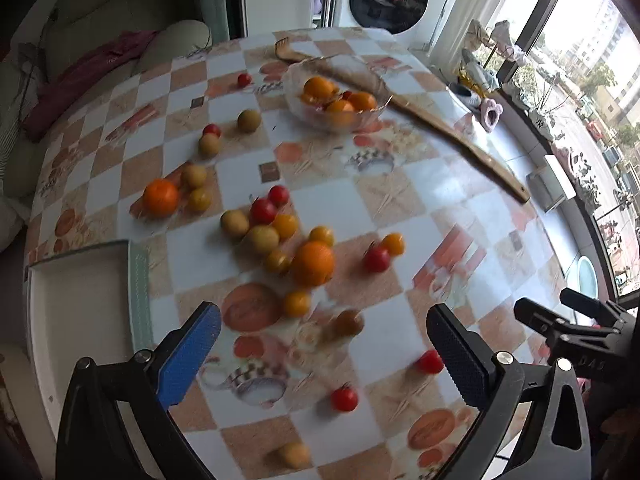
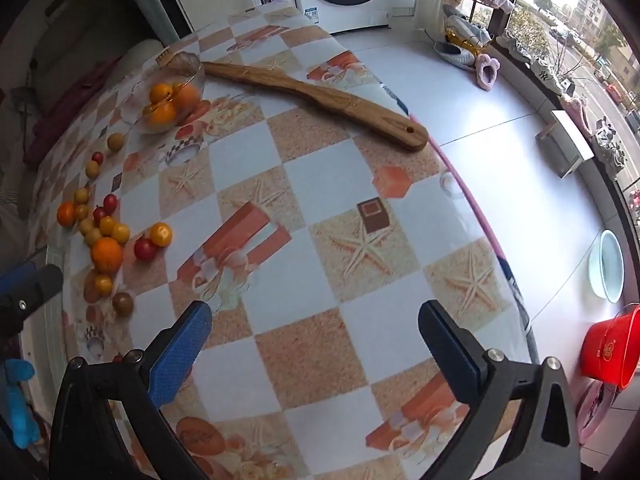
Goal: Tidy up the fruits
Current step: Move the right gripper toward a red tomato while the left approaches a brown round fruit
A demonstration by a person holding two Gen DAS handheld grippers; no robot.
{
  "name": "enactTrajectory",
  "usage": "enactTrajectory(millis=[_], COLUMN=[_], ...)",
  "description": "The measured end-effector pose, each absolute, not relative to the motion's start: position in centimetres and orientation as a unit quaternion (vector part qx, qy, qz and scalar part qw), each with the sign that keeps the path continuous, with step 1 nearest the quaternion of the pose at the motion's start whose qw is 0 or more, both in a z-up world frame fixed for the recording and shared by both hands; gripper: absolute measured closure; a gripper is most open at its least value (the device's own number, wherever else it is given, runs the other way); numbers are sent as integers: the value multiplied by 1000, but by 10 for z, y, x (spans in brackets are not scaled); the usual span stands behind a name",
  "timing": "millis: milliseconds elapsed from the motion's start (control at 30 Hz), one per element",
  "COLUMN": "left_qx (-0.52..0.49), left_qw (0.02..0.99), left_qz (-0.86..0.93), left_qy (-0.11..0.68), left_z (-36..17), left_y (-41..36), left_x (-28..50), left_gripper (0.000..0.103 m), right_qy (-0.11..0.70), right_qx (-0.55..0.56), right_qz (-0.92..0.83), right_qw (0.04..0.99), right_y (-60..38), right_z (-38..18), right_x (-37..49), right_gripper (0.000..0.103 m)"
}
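While both grippers, left gripper (image 1: 323, 334) and right gripper (image 2: 315, 326), gape empty, fruit dots the checkered tablecloth (image 2: 320, 184).

Daylight enters from large windows (image 1: 576, 60) on the right side of both views, and the street outside looks washed out and overexposed. The patterned tablecloth (image 2: 320, 208) is brightly and evenly lit, with a soft sheen and only faint shadows. The left side of each view, toward a sofa (image 1: 80, 32), falls into dimness. Both pictures bend strongly in a fisheye curve, with dark corners. The left wrist view shows motion blur: the small fruits (image 1: 312, 264) near the bottom smear, while the right wrist view is sharper.
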State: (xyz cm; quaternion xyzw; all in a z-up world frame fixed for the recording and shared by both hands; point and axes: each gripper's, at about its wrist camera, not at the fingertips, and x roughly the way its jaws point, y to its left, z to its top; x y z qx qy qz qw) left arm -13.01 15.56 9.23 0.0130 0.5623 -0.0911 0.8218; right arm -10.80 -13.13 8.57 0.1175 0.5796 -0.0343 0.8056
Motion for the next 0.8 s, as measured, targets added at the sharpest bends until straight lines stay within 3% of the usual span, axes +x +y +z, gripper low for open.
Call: enactTrajectory(millis=[167, 800], left_qx=[7, -1], left_qw=[812, 761], left_qz=[-65, -39], left_qy=[580, 648], left_z=[88, 62], left_y=[191, 222], left_x=[-153, -159], left_gripper=[0, 0], right_qy=[613, 639], right_qx=[161, 147], right_qz=[-5, -20], right_qw=[773, 755], right_y=[-99, -52], right_z=[83, 77], right_x=[-117, -128], right_gripper=[0, 0])
